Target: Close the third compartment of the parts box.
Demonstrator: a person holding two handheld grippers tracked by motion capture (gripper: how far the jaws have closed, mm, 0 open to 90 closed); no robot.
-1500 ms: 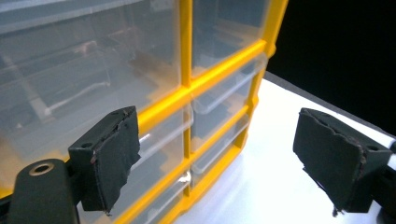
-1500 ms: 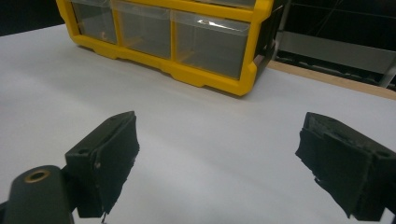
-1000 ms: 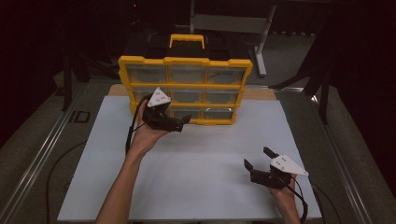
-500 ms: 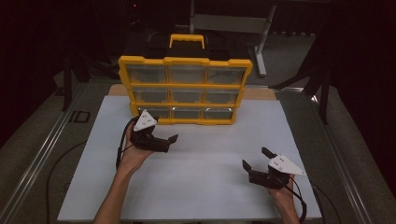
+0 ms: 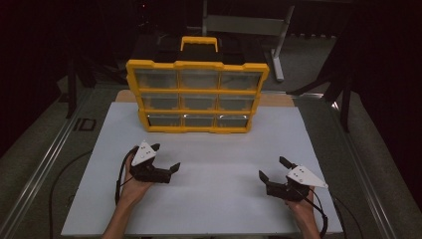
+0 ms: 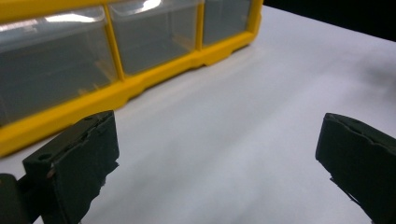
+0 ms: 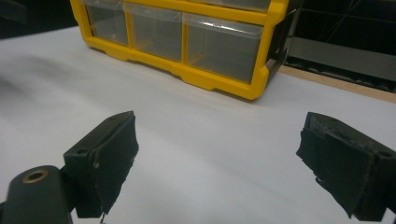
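A yellow drawer organizer (image 5: 196, 97) with clear drawers and a yellow handle stands upright at the far side of the white board (image 5: 219, 204). My left gripper (image 5: 165, 156) is held low over the front left of the board, open and holding nothing. Its view (image 6: 215, 158) shows the two jaws wide apart, with the organizer's bottom drawer row (image 6: 116, 88) a short way ahead. My right gripper (image 5: 272, 168) hovers over the front right of the board, also open and holding nothing. In its view (image 7: 219, 158) the organizer's right corner (image 7: 210, 74) lies farther off.
A metal rail (image 5: 45, 164) runs along the left edge of the table. A grey stand with a post (image 5: 278, 45) sits behind the organizer at the right. A strip of wood (image 5: 278, 99) shows behind the board. Dark surroundings enclose the table.
My left gripper has pulled back from the organizer's lower left drawers toward the person and now sits over the front left of the board. The right gripper has barely moved.
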